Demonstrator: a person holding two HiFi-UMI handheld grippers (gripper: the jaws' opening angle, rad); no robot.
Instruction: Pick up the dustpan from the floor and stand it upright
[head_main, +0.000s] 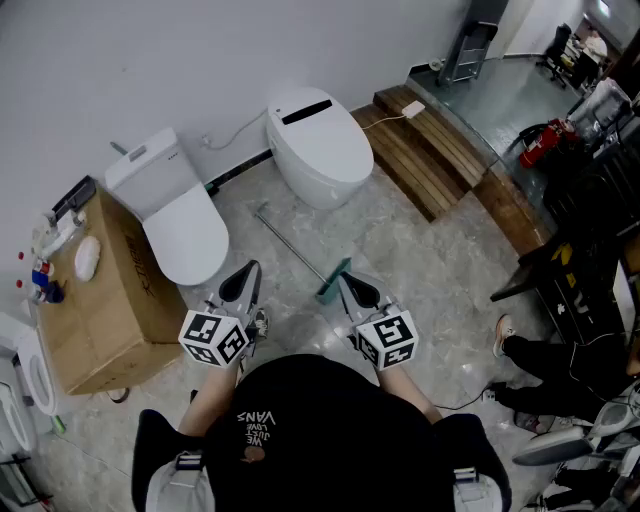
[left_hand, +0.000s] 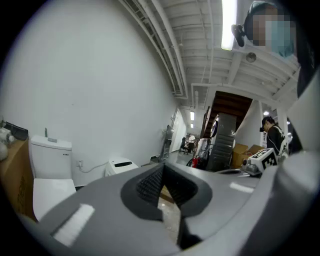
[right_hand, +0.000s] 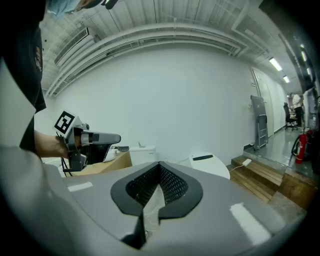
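The dustpan lies on the marble floor in the head view. It has a teal pan, and its long grey handle stretches away toward the toilets. My left gripper hovers shut and empty to the left of the pan. My right gripper is shut and empty too, its tip just right of the pan and above it. In the left gripper view the jaws meet with nothing between them. The right gripper view shows the same for its jaws, with the left gripper off to the left.
A white toilet and a low oval toilet stand against the back wall. A cardboard box with small items on top sits at the left. Wooden steps run at the right. A seated person's legs are at the far right.
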